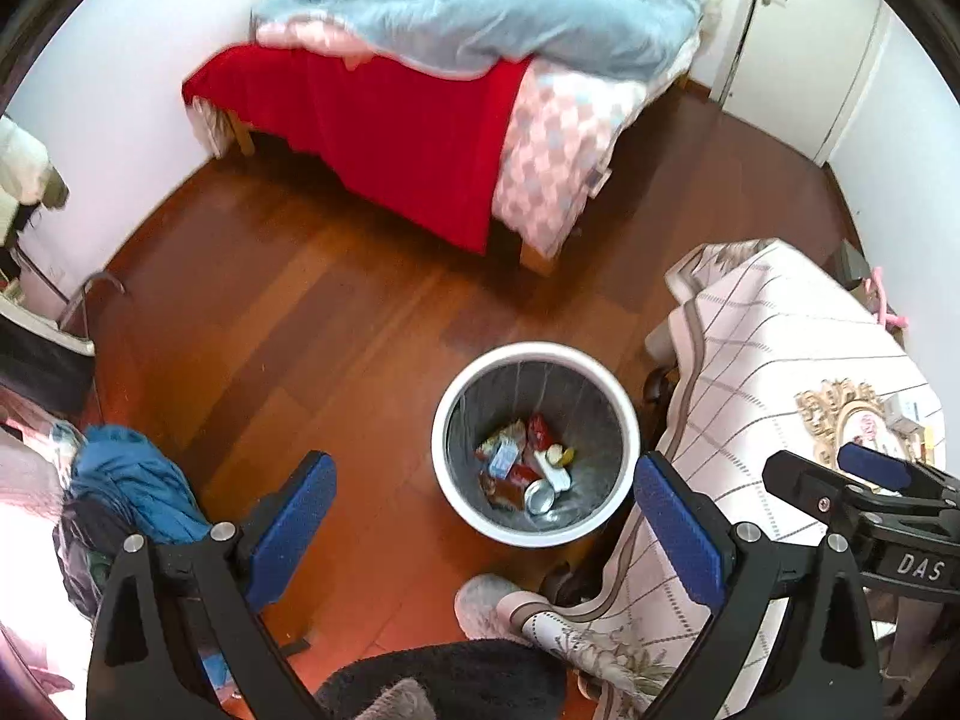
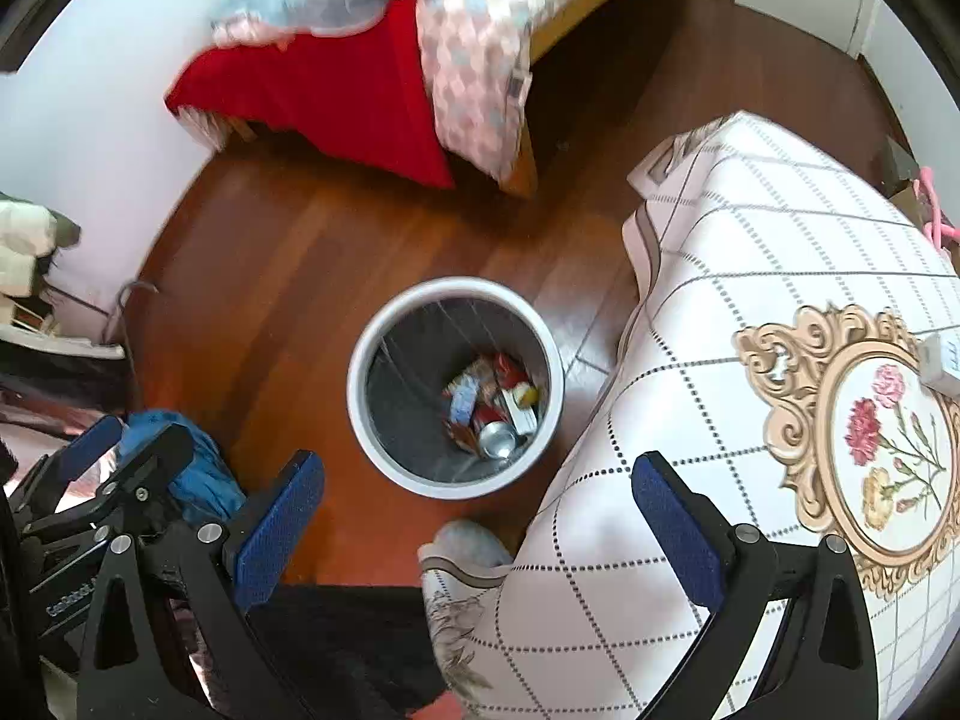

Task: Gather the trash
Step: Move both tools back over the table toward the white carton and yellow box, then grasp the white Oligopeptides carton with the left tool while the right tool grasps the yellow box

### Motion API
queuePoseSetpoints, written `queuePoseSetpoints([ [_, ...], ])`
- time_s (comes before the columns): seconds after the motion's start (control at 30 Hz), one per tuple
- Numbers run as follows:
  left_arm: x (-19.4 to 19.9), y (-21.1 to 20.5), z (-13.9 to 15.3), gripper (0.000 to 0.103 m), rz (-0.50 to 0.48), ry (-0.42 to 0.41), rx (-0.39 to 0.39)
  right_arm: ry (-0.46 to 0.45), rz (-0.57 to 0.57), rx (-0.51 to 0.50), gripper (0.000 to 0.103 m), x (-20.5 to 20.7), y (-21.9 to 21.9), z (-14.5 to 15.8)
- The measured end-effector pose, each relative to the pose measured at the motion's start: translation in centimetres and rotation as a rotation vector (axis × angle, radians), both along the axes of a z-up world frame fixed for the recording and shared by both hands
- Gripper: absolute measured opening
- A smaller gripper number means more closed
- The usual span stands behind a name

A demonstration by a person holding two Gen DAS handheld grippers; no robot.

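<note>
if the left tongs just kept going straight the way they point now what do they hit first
Probably the white trash bin: its open mouth sits between the open left tongs, so they would likely enter it and meet the wrappers and can inside. Depth is unclear; the line may meet the bin's rim.

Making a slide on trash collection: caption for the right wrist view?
Open right gripper above a white bin holding wrappers and a can, beside a cloth-covered table.
</note>
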State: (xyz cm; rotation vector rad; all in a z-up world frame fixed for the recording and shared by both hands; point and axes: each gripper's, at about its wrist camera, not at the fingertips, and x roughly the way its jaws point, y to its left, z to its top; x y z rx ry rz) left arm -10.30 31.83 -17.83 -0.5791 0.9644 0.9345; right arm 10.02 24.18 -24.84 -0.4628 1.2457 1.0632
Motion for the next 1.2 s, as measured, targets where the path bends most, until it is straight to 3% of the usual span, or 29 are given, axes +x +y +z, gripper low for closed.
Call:
queuePoseSetpoints([
  [0.27, 3.5, -4.2, 5.6, 0.101, -0.041, -0.037, 0.143, 0.045, -0.114, 0.196, 0.103, 3.2, -6.7, 6.1],
  [0.37, 6.9, -6.0, 5.9, 0.101, -0.091, -0.043, 0.15, 0.051, -0.177, 0.227, 0.103, 5.7, -9.9, 7.2],
  [0.5, 13.6, -9.1, 3.9, 0.101, -0.2, -0.015, 0.139, 0.024, -0.28, 0.215, 0.103, 10.6, -15.0, 7.1],
  [0.6, 19.4, -11.8, 1.5, 0.101, -0.299, 0.022, 0.133, -0.009, -0.373, 0.163, 0.103, 15.7, -19.5, 5.9],
  [0.73, 28.1, -15.6, -2.4, 0.101, -0.475, 0.126, 0.179, -0.059, -0.483, 0.014, 0.103, 24.4, -25.1, 2.5],
  [0.87, 36.4, -18.9, -5.7, 0.101, -0.678, 0.208, 0.206, -0.046, -0.511, -0.141, 0.103, 32.3, -28.5, -1.4],
  [1.03, 43.5, -21.9, -6.8, 0.101, -0.899, 0.242, 0.194, -0.006, -0.538, -0.221, 0.098, 38.1, -31.6, -4.3],
  [1.2, 48.6, -24.3, -7.9, 0.101, -1.12, 0.278, 0.186, 0.058, -0.539, -0.217, 0.09, 41.4, -32.8, -6.2],
])
